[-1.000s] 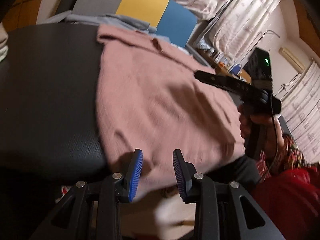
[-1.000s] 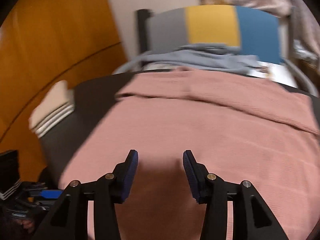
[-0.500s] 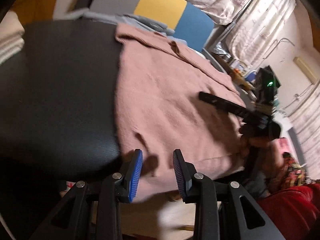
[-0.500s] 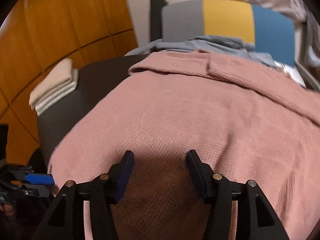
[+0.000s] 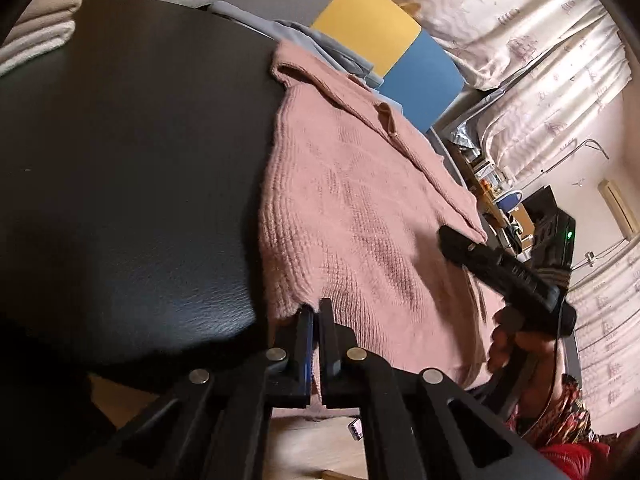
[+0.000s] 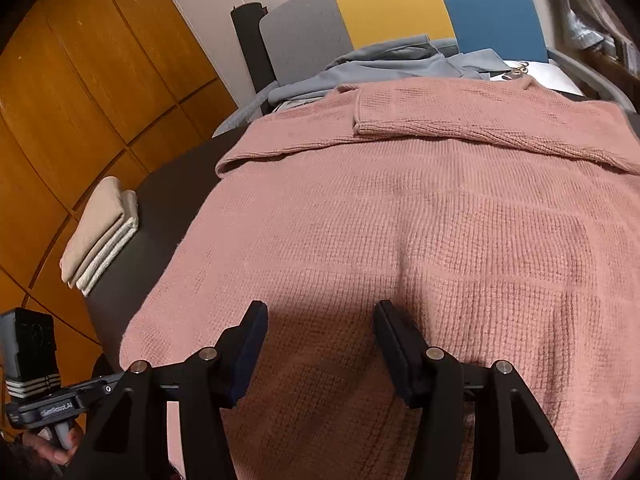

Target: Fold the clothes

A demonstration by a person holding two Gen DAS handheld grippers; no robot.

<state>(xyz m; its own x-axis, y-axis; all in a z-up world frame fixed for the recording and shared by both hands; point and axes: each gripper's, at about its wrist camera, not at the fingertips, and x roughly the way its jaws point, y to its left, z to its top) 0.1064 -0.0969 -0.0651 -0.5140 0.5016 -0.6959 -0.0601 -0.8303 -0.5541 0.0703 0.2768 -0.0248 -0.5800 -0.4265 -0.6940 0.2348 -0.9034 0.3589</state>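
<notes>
The pink knit sweater (image 5: 360, 216) lies spread over a black padded table (image 5: 132, 184), filling the centre and right of the left wrist view and nearly all of the right wrist view (image 6: 420, 240), its near hem hanging over the table's front edge. At the far left of the left wrist view, in the upper corner, a stack of folded cream towels (image 5: 38, 36) rests on the table; the same stack sits at middle left in the right wrist view (image 6: 102, 236), well apart from the sweater. In the lower centre of the left wrist view, the left gripper (image 5: 316, 320) has its two fingers drawn close together, with a strip of the sweater's near left hem pinched between the blue pads. Toward the right of that view, the right gripper (image 5: 456, 244) reaches in over the sweater's right side, a hand (image 5: 516, 352) holding its handle. In the right wrist view, the right gripper (image 6: 322, 320) hovers low over the near hem with its fingers spread wide apart, holding nothing, its shadow falling on the knit between them. At the top of both views, a grey-blue garment (image 6: 392, 64) lies bunched just beyond the sweater's far edge, in front of a chair back (image 6: 400, 4) panelled in grey, yellow and blue.
</notes>
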